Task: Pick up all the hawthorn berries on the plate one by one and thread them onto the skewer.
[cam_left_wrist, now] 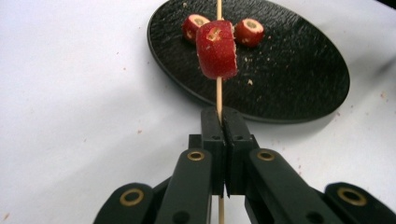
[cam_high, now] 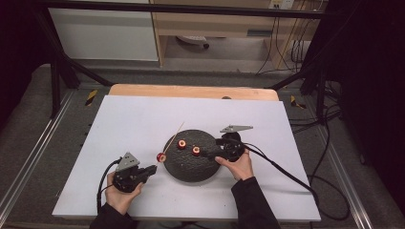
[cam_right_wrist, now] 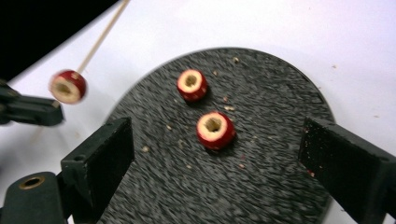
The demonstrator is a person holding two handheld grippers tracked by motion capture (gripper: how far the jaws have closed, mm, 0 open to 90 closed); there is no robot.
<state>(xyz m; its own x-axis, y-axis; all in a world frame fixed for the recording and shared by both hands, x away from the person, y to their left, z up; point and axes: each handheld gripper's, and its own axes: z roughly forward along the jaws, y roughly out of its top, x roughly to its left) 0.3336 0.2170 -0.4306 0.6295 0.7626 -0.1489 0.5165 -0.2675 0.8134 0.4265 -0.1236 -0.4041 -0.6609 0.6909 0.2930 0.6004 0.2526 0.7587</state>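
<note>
The black plate sat at the middle of the white desk, with bare desk open on every side. The left gripper, low at the plate's left rim, had its jaws clamped on a wooden skewer carrying one red fruit piece. The right gripper hovered over the plate, jaws wide and empty, above two fruit pieces.

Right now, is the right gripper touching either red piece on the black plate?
Apart. The right gripper view shows the right gripper open, with bare plate between each jaw and the nearer red piece.
</note>
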